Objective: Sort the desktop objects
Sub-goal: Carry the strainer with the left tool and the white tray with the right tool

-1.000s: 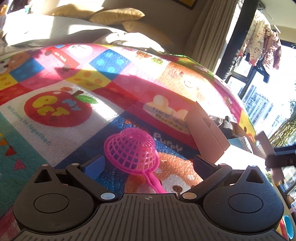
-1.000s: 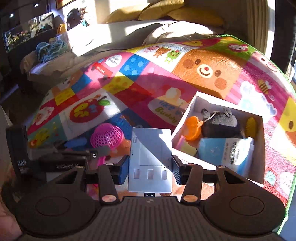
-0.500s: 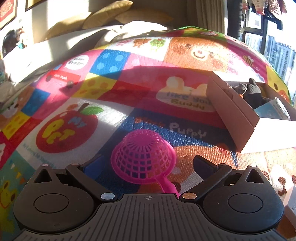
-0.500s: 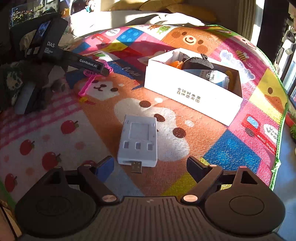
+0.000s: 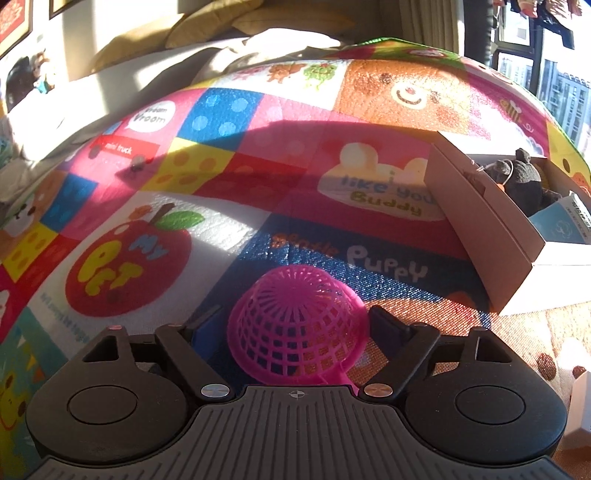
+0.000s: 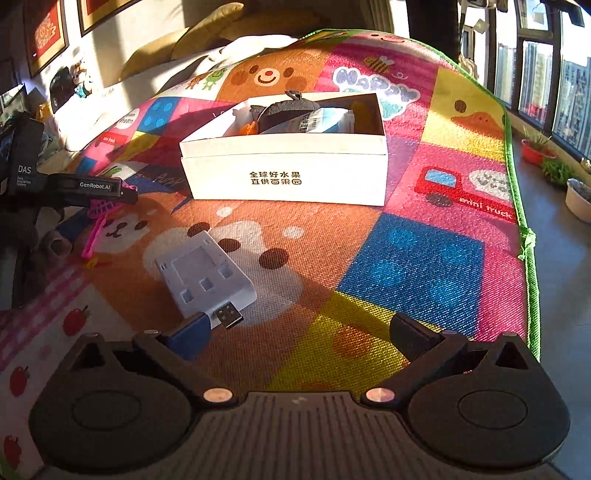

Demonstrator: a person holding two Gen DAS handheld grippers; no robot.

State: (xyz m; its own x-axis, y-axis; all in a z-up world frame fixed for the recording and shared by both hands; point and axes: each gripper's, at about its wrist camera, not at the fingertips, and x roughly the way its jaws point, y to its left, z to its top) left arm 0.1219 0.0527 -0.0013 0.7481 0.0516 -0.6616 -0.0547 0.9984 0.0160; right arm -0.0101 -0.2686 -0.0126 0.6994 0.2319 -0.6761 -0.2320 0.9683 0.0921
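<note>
A pink mesh strainer [image 5: 295,325] lies dome-up on the play mat [image 5: 229,177], between the fingers of my left gripper [image 5: 295,325]. Its jaws are closing; the right finger [image 5: 388,325] is at the rim, and a narrow gap shows on the left. In the right wrist view the left gripper [image 6: 122,195] reaches over the strainer [image 6: 98,210]. My right gripper [image 6: 299,332] is opening wide and holds nothing. A white USB device [image 6: 205,277] lies flat on the mat beside its left finger [image 6: 188,338]. The white box [image 6: 284,170] holds a grey plush [image 6: 288,109] and a packet.
The box [image 5: 480,229] stands right of the strainer, its brown wall facing my left gripper. The mat's green edge [image 6: 524,229] runs along the right, with bare floor and plant pots [image 6: 535,151] by the windows. A sofa with cushions [image 5: 258,22] stands behind the mat.
The right gripper dropped low, let go of the white USB device and spread wide; the device now lies on the mat. The left jaws narrowed around the strainer.
</note>
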